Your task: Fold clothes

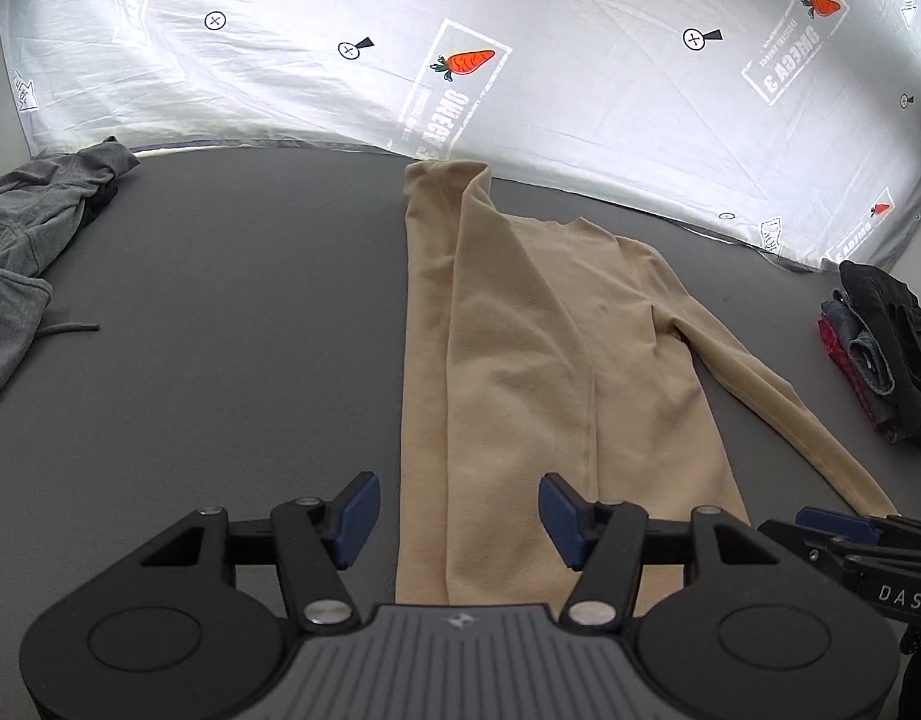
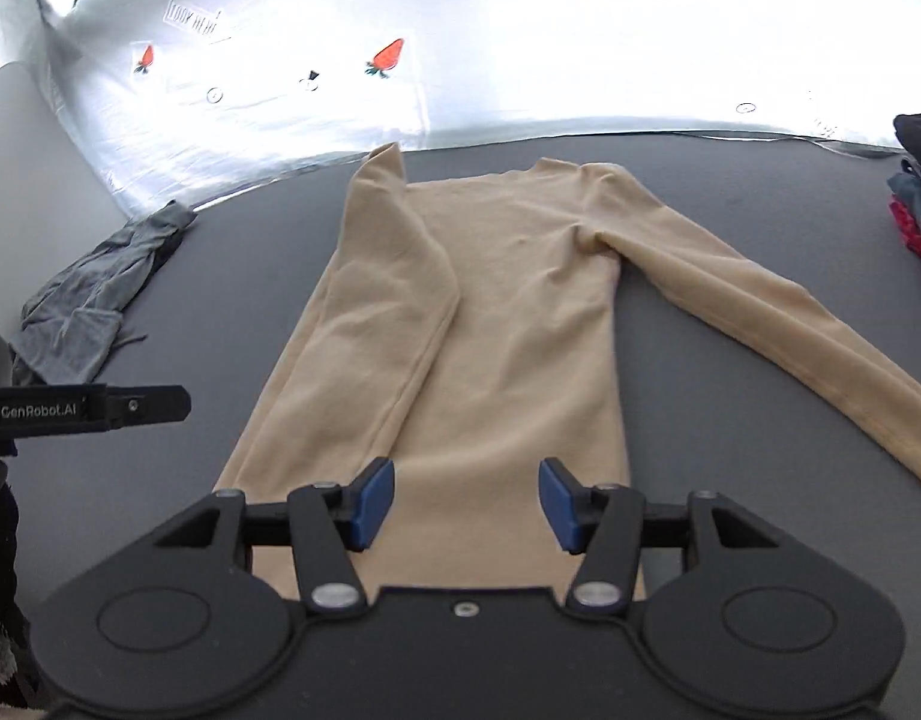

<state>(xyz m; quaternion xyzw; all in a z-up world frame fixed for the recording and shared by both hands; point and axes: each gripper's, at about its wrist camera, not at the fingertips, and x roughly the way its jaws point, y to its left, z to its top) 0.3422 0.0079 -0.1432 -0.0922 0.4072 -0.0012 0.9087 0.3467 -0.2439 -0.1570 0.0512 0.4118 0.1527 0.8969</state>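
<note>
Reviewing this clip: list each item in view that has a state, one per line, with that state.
Beige top: flat on the dark surface, left side and sleeve folded over the body, right sleeve still spread out.
Grey garment: crumpled, unfolded.
Pile of dark clothes: stacked at the right edge.
Left gripper: open, holding nothing.
Right gripper: open, holding nothing.
</note>
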